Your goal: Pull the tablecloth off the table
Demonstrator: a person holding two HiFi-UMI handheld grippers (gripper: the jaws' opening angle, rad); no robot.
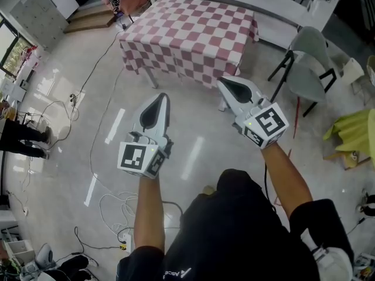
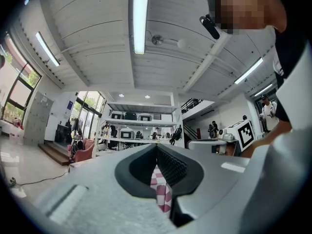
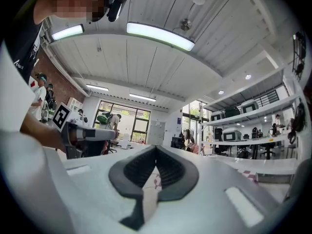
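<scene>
Tablecloth [image 1: 187,34] spread flat, long axis across the view; left hand-held gripper [image 1: 159,96] and right hand-held gripper [image 1: 222,82] closed, empty.

— What is the tablecloth [image 1: 190,37] like?
— Cloth, matt, hanging in soft folds. The floor [image 1: 199,127] is the opposite: hard, glossy, mirroring the lights.
— And the left gripper [image 1: 159,98] and the right gripper [image 1: 224,84]?
— Smooth matt grey plastic shells. The pads [image 2: 170,167] look black, rubbery, finely ribbed. The chair [image 1: 310,43] has a smooth grey plastic shell.
</scene>
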